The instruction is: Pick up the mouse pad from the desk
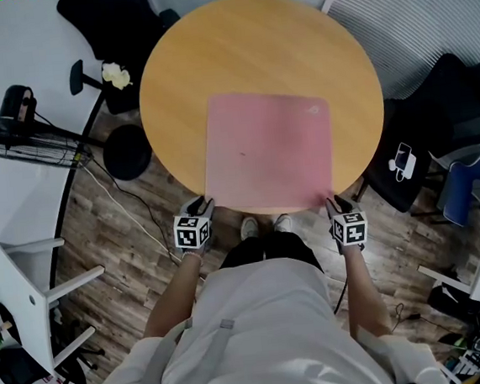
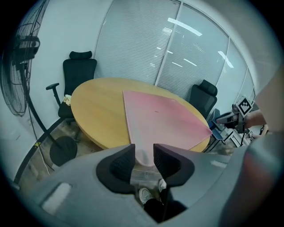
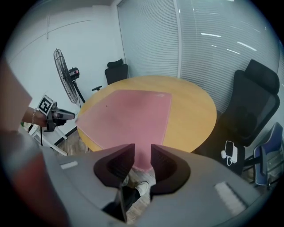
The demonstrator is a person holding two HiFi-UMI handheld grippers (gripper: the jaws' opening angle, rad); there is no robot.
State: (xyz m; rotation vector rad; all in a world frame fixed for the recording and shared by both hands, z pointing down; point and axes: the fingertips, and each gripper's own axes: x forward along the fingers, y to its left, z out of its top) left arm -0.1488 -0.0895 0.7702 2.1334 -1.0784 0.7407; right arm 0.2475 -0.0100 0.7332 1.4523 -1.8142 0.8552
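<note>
Two claws: my left claw (image 1: 199, 206) and my right claw (image 1: 336, 203) both stand with jaws apart, clamped on nothing, each at the desk's near edge
Mouse pad: the pink rectangular soft mouse pad (image 1: 268, 150) lies flat on the round light-wood desk (image 1: 170, 75), its two near corners hanging just over the desk's near edge
Left corner: in the left gripper view the near-left corner shows through the gap between my jaws, at or just ahead of the tips, and the pads do not press on it
Right corner: the right gripper view shows the same, with the near-right corner in the gap, unpinched
Risk, shallow bite: only the overhanging tips are within reach, so I judge that closing now could catch a thin sliver that slips out as I lift
Risk, desk rim: a lower jaw coming in too high could knock the desk's near edge and shove the pad further onto the desk
Risk, uneven lift: if one claw grips first or rises faster, the limp pad could sag, fold or pull free on the weaker side
Risk, drag: I expect the underside to cling to the desk top, so pulling toward me rather than up may tug it out of the jaws
</note>
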